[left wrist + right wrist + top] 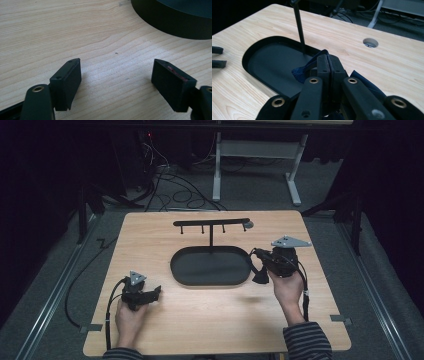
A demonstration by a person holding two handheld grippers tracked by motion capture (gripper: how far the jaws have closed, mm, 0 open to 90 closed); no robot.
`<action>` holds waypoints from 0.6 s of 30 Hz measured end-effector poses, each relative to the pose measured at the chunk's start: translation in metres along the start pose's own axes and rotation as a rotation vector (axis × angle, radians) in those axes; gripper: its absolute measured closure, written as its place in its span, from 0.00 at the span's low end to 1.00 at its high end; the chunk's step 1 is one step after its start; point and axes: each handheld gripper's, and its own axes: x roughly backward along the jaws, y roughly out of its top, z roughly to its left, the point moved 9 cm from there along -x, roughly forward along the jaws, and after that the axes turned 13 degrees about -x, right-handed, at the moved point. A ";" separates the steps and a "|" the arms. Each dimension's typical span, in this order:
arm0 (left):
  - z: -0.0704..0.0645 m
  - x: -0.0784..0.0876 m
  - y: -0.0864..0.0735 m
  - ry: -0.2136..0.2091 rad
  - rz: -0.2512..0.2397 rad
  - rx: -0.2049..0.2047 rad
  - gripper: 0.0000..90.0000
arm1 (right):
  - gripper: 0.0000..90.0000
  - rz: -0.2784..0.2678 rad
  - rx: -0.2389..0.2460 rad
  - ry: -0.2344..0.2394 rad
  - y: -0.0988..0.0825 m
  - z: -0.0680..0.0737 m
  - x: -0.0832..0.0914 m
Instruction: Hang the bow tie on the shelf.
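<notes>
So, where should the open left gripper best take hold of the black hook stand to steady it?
Probably the thin upright post, approached from the side where the left gripper lies, with jaws level. The post is narrow and stands free above the tray, whose rim is low and wide.

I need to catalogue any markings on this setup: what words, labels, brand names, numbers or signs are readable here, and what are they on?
None: no readable text shows.
Black oval tray: plain, no label.
Hook stand: no marking.
Dark blue strap clamped in the right gripper: no print visible.
Left gripper, open over the wooden table: bare pads, unmarked.
</notes>
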 end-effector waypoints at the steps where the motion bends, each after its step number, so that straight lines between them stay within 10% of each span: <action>1: 0.000 0.000 0.000 0.000 0.000 0.000 0.27 | 1.00 -0.002 0.000 0.006 0.001 0.002 -0.001; 18: 0.000 0.000 0.000 0.001 0.001 0.000 0.27 | 1.00 -0.034 0.025 0.035 0.034 0.014 -0.005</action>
